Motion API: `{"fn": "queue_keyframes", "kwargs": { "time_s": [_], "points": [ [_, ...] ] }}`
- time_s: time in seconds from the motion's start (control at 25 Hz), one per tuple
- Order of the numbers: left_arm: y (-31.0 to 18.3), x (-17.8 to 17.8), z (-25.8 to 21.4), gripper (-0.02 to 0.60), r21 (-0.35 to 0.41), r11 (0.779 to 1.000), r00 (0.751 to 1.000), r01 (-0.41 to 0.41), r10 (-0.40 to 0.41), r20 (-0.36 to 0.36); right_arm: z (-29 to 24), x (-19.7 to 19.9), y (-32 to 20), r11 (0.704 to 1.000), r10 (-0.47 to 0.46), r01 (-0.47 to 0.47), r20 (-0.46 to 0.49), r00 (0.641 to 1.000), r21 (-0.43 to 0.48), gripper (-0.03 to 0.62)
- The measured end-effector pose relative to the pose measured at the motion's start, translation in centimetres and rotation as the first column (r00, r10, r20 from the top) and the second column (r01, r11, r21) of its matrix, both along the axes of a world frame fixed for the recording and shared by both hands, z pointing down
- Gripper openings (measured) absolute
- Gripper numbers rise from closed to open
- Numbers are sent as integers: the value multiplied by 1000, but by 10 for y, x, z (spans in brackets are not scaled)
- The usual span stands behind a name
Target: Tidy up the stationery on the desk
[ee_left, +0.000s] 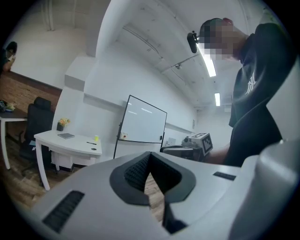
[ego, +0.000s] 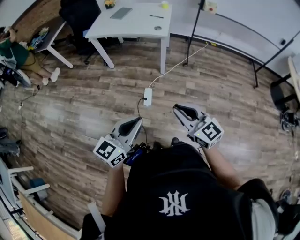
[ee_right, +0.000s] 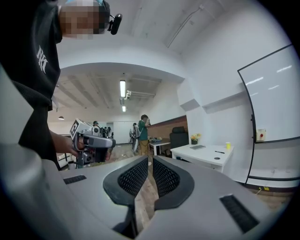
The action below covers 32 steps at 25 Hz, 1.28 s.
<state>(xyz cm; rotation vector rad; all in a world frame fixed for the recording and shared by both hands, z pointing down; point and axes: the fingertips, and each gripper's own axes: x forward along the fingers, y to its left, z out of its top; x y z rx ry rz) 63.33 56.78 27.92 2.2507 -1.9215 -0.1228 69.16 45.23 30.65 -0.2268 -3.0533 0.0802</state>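
— Wood-plank floor (ego: 84, 108) underfoot. Where's the stationery?
— On the white desk (ego: 136, 27), well apart from me. Pen (ego: 156, 17) near its right edge, grey notebook (ego: 121, 12) toward the far edge.
— Your jaws?
— My left gripper (ego: 137, 121): jaws together, nothing between. My right gripper (ego: 179, 108): same, empty.

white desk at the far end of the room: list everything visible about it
The white desk stands on the wooden floor, far ahead. It has a flat white top with a curved front edge, white legs and a smooth, laminate-like finish. On it lie a grey flat pad, a dark pen and a small round dark item, with a small yellow item at its far edge. A black chair stands at its left.
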Motion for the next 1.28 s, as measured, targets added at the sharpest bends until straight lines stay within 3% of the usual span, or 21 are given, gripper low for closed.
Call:
{"fn": "queue_keyframes", "kwargs": {
  "time_s": [0.2, 0.36, 0.52, 0.92, 1.28],
  "points": [
    [22, -21, 2, 2, 10, 1000, 1000, 24, -24, 18, 3, -7, 18, 1000, -12, 12, -9, 1000, -22, 51],
    [34, -40, 7, 2, 17, 999, 998, 50, -50, -24, 9, -7, 21, 1000, 8, -9, -60, 998, -18, 51],
    [30, -38, 11, 2, 38, 999, 998, 27, -24, -64, 11, -2, 19, 1000, 11, -12, -80, 997, -18, 51],
    [-6, -59, 25, 2, -28, 999, 995, 19, -22, -96, 20, -41, -12, 999, -29, 26, -85, 996, -28, 51],
    [-98, -105, 30, 2, -49, 999, 995, 14, -19, -101, 26, -86, -99, 998, -65, 65, -64, 996, 2, 51]
  ]
}}
